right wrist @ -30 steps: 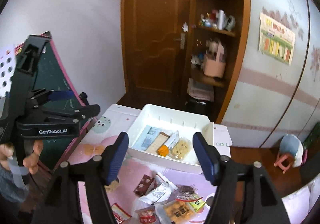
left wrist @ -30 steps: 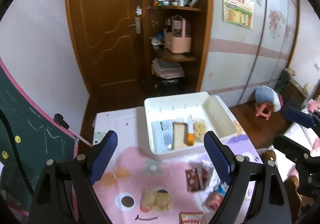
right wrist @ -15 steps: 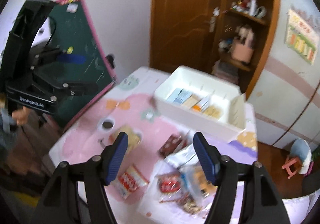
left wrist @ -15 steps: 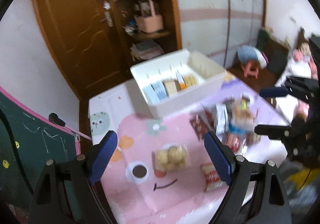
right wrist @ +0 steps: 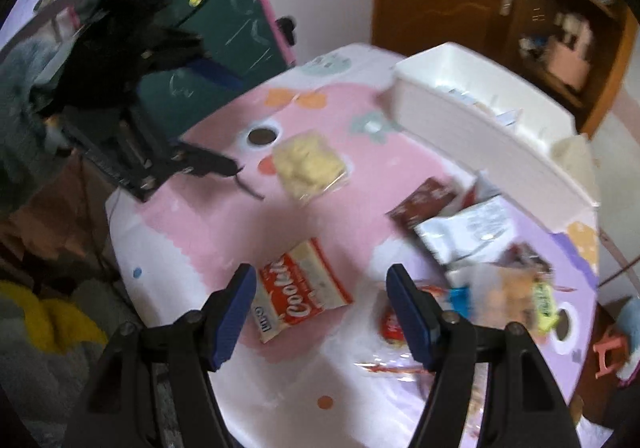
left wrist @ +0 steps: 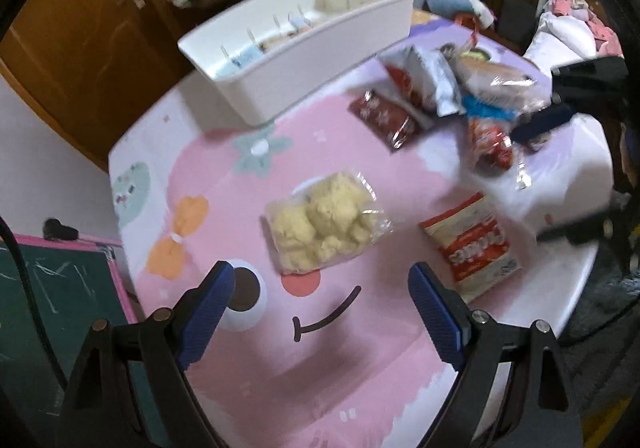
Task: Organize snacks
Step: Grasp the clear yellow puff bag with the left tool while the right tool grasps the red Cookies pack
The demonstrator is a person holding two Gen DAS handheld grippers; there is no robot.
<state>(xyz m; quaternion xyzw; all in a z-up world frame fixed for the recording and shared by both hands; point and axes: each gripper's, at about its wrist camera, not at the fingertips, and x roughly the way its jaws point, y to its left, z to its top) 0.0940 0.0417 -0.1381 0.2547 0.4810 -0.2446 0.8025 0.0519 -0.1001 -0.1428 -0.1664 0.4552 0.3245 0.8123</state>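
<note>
A clear bag of pale yellow puffs (left wrist: 324, 220) lies mid-table; it also shows in the right wrist view (right wrist: 310, 164). My left gripper (left wrist: 320, 312) is open and empty, just short of that bag. A red and white cookie packet (right wrist: 304, 298) lies right before my open, empty right gripper (right wrist: 320, 312); it also shows in the left wrist view (left wrist: 472, 244). A pile of mixed snack packets (left wrist: 448, 88) lies at the right. A white divided bin (left wrist: 320, 48) at the far side holds a few packets.
The pink cartoon tablecloth (left wrist: 280, 368) covers the round table. A green chalkboard (left wrist: 60, 308) stands close at the left edge. A wooden door and shelf stand behind the bin (right wrist: 480, 120). The table edge lies near both grippers.
Both grippers have swung down and in toward the tabletop. The bin has moved to the far part of both views and the loose packets now fill the middle.
</note>
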